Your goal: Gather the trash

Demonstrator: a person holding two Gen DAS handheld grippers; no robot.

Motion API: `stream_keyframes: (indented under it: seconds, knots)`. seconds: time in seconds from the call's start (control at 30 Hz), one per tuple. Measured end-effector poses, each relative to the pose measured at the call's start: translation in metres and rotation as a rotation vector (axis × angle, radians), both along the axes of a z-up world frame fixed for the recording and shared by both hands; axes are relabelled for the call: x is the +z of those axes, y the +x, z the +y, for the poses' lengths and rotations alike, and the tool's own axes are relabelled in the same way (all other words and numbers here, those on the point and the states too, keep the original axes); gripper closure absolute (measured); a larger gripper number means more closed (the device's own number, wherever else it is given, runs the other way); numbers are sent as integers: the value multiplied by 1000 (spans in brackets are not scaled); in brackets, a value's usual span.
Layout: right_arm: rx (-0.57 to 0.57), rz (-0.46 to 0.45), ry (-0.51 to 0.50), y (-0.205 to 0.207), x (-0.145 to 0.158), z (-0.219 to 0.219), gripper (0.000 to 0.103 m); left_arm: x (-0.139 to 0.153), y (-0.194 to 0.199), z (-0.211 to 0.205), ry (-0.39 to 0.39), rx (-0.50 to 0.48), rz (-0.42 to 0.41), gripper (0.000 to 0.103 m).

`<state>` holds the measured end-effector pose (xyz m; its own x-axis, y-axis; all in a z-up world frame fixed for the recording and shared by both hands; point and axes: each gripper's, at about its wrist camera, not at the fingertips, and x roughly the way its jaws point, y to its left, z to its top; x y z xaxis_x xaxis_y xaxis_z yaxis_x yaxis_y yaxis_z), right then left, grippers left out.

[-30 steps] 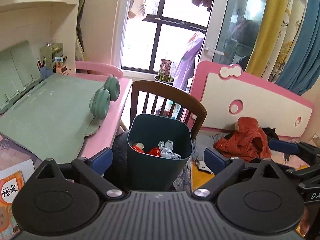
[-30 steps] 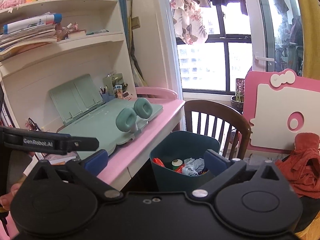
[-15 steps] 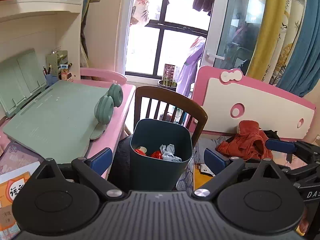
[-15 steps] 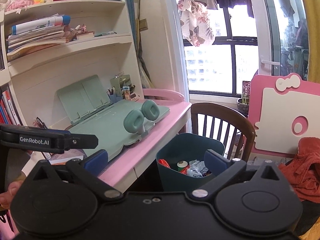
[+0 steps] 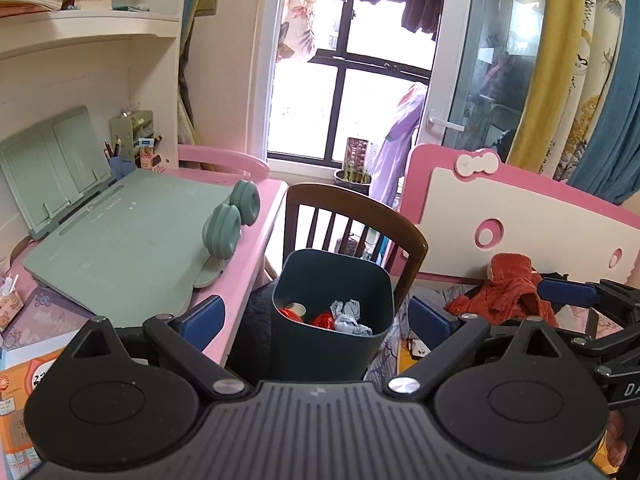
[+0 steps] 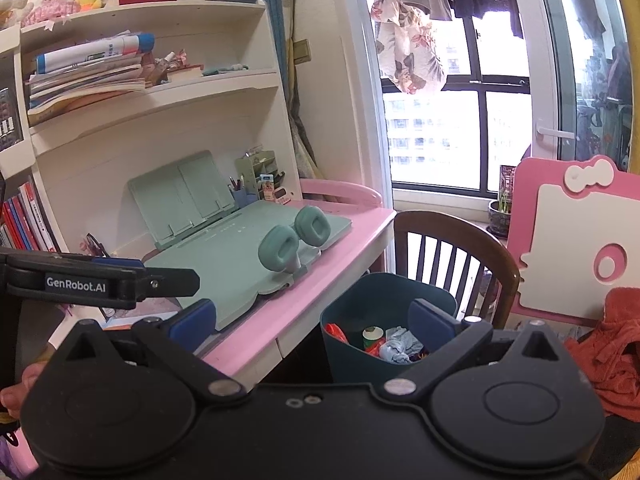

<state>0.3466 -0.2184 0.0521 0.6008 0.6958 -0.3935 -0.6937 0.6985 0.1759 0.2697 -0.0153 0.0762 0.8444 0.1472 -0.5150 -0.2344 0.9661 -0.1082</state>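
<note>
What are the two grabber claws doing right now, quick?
Left gripper: open, holding nothing.
Right gripper: open, holding nothing.

1 teal bin, 1 wooden chair, 2 green round pads on desk, 2 grippers, 1 red jacket.

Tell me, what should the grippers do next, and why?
Probably look around for more trash. The left gripper and right gripper are both open and empty, the bin on the chair already holds scraps, and no loose trash shows on the desk.
</note>
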Motion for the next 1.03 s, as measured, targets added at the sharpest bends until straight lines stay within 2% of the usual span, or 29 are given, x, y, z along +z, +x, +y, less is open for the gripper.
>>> stream_keyframes:
  seconds: [0.43,1.03]
  knots:
    - [-13,28,-2,10,-2,-10,0,2,7,-5,-2,22,11,4]
    - [-20,66,21,27,-12,-23,0,-2,19,-18,44,49,28,4]
